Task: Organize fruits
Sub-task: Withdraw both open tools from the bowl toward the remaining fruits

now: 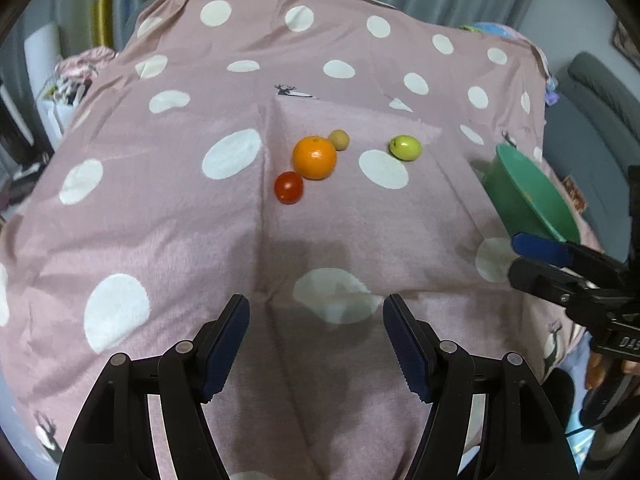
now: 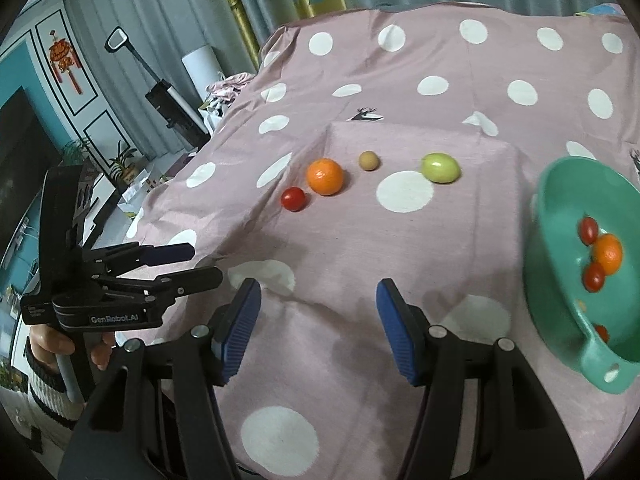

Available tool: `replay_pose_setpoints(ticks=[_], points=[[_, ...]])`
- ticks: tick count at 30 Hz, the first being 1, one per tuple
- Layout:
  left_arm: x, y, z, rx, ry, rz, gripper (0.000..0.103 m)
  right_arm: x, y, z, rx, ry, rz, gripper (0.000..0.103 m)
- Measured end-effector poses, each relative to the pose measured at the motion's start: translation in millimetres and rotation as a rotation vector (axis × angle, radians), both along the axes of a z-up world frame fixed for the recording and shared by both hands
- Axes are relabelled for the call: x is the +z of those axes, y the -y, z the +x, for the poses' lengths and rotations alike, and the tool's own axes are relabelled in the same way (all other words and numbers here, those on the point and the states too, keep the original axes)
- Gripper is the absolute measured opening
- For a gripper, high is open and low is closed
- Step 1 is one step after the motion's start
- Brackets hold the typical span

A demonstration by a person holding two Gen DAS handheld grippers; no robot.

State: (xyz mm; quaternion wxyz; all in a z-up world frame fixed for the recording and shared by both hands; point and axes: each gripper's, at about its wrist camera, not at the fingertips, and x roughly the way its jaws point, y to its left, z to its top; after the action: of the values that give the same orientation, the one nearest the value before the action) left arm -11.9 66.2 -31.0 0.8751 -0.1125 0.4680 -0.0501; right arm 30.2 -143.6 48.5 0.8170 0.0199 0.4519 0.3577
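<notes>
The left tongs (image 1: 316,354) stand wide apart with nothing between their blue pads, hanging over bare pink cloth. The right tongs (image 2: 318,330) are likewise spread, empty, above the same cloth. From the right wrist view, a hand (image 2: 60,344) grips the handle of the left tool at the lower left.

Both point down at a pink cloth with white dots (image 1: 140,220) that covers the surface below. Ahead of the tongs, well apart from them, four fruits lie on the cloth: a small red tomato (image 1: 288,187), an orange (image 1: 314,157) just beside it, a little tan round fruit (image 1: 339,139) close against the orange's far side, and a green fruit (image 1: 405,147) set off to the right on its own.

At the right sits a green bowl (image 2: 560,208) with a handle tab. Inside it lie another orange (image 2: 608,253) and two red tomatoes (image 2: 589,230) beside it; a further red bit shows lower down near the rim.

Curtains (image 2: 160,8) hang behind.
</notes>
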Motion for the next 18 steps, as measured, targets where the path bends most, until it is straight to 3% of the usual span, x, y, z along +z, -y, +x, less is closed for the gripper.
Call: replay_pose_setpoints(ticks=[7, 18], points=[[-13, -25, 0, 0.063, -0.020, -0.056, 0.069, -7, -18, 8, 0.011, -0.020, -0.022, 0.061], [-9, -33, 10, 0.062, 0.005, -0.093, 0.069, -13, -33, 30, 0.019, -0.034, -0.037, 0.061]])
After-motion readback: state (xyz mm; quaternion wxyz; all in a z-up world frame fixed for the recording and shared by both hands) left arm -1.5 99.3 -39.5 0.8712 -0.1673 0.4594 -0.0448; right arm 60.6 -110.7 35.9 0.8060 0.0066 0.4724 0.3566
